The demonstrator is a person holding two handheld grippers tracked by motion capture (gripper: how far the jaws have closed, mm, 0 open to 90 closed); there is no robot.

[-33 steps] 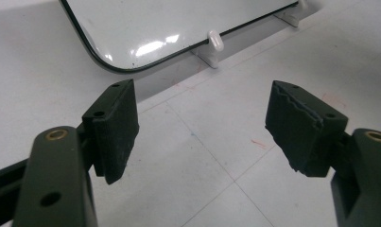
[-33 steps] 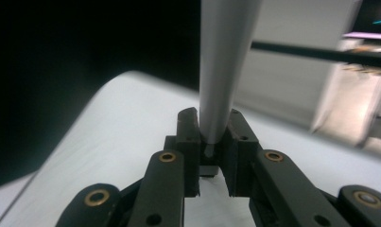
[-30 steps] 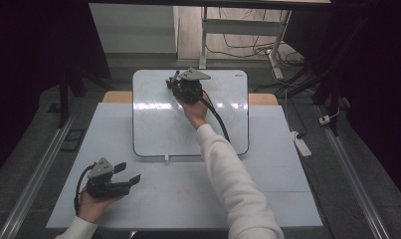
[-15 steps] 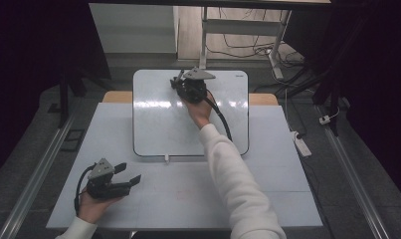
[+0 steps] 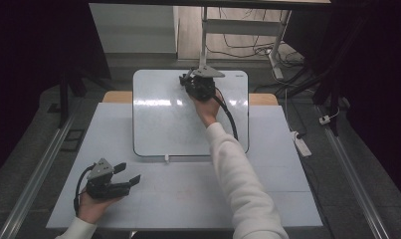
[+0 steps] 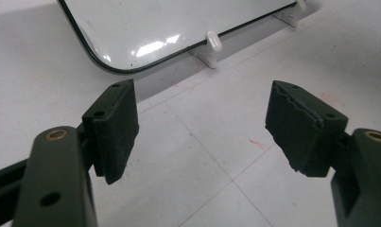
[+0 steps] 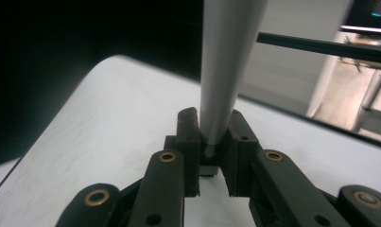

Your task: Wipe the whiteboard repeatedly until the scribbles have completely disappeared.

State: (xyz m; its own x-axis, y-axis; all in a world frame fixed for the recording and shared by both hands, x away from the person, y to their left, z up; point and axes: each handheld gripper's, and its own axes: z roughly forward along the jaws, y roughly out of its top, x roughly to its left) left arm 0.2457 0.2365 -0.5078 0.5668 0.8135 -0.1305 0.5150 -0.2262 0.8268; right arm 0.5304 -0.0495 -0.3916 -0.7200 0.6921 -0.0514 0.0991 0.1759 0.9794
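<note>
A white power strip (image 5: 302, 146) lies on the grey floor (image 5: 34, 129), with cables (image 5: 248, 50) beyond the table.

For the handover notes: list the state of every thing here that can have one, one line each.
Left tool: jaws wide open, nothing between them, low over the table.
Right tool: shut on a grey pen-like stick, stick standing upright out of the jaws.
Whiteboard: lying flat on the table, surface looks blank.
</note>
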